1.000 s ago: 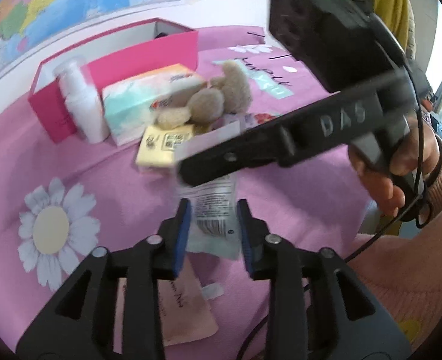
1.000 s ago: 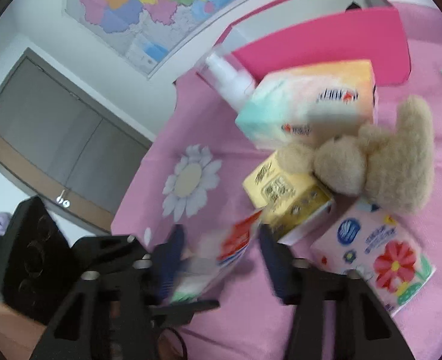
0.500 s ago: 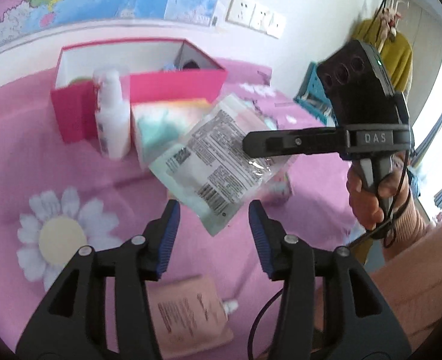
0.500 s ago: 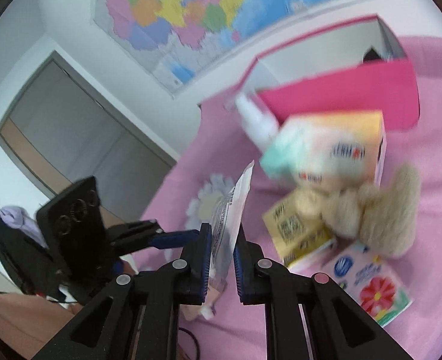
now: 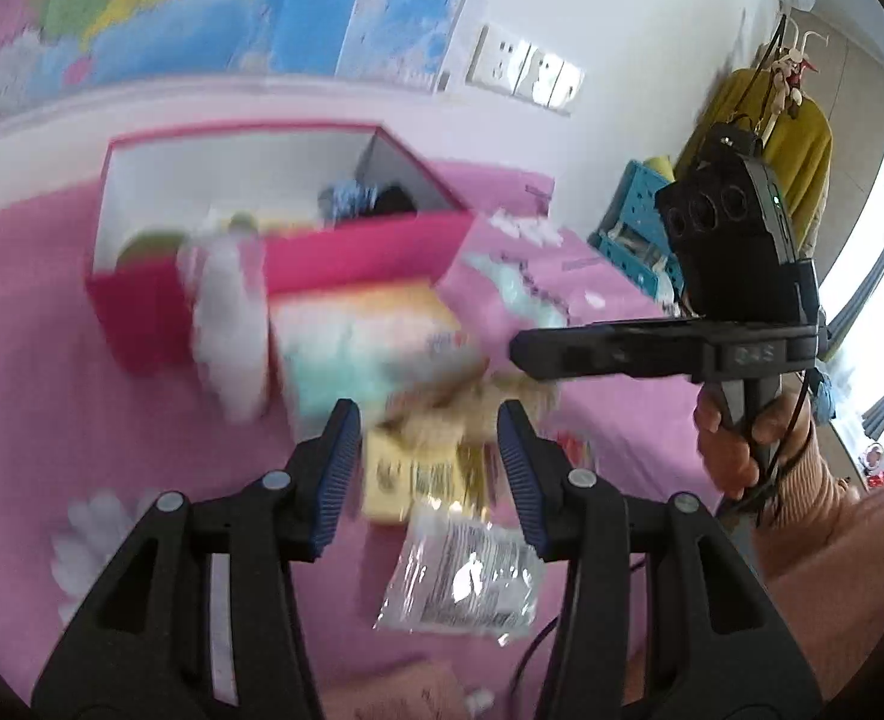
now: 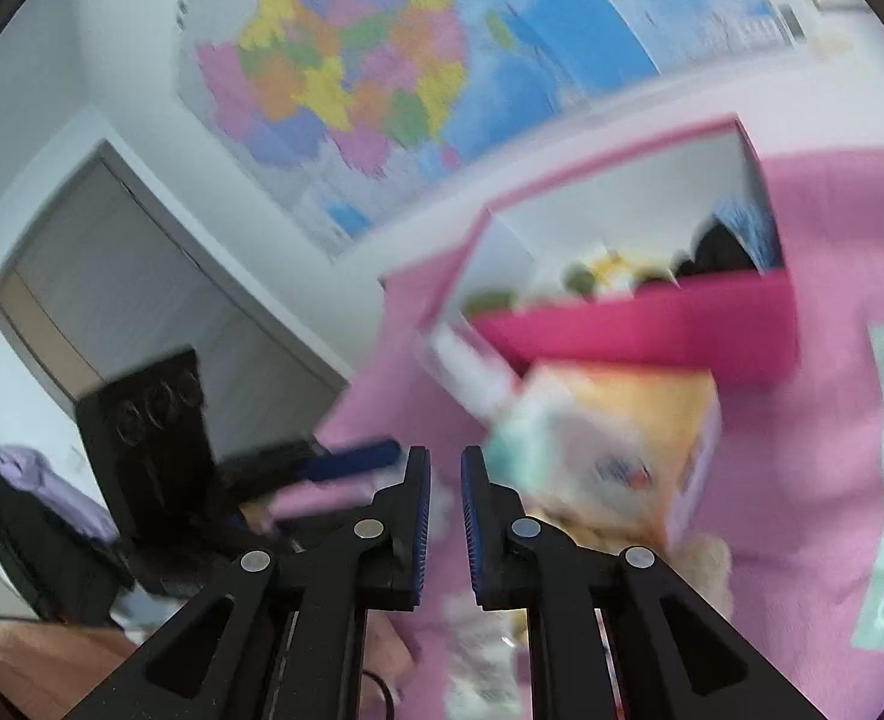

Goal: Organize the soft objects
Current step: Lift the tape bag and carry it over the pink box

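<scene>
Left wrist view: left tool (image 5: 429,450) gapes empty over clear packet (image 5: 463,579); right tool (image 6: 445,501) nearly closed, empty.

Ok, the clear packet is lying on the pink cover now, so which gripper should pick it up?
Left, probably. The left gripper has its jaws wide open with the clear packet just beyond them. The right gripper is nearly closed and aimed toward the pink box.

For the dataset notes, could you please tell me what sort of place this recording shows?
Probably a bedroom or similar home room: a pink flowered cloth covers the surface, a coloured wall map hangs behind it, and a yellow garment hangs on a rack by the window.
</scene>
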A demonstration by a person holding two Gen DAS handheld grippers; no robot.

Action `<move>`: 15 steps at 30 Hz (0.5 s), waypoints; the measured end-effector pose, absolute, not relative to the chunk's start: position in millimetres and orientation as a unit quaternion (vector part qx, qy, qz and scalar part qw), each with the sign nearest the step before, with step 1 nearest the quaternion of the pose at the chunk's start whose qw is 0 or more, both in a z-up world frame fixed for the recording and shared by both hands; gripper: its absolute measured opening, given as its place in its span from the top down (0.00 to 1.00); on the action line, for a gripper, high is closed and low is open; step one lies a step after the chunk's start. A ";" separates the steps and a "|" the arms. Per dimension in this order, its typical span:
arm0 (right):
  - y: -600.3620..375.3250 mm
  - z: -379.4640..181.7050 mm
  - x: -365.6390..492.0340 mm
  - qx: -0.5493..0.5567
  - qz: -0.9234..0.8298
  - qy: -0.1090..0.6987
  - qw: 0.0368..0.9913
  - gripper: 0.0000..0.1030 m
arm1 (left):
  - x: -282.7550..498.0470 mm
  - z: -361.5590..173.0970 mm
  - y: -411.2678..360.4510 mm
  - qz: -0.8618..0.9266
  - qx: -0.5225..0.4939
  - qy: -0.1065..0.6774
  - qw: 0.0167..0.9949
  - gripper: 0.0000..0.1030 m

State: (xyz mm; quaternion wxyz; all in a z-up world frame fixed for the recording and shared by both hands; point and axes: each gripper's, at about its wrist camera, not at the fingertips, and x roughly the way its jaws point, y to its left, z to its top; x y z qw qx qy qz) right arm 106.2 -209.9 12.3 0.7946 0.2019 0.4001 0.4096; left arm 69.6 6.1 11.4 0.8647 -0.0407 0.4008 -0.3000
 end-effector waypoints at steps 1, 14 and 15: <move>-211.3 7.0 101.8 0.192 0.414 0.410 0.790 0.73 | 66.0 5.0 8.9 -0.297 -0.041 0.411 0.861 0.52; -154.4 -53.9 50.5 0.005 0.391 0.527 0.755 0.48 | 10.5 -50.7 3.8 -0.309 -0.025 0.512 0.802 0.52; -149.7 -54.8 49.1 -0.004 0.392 0.527 0.754 0.43 | 9.0 -53.5 2.3 -0.310 -0.020 0.514 0.799 0.52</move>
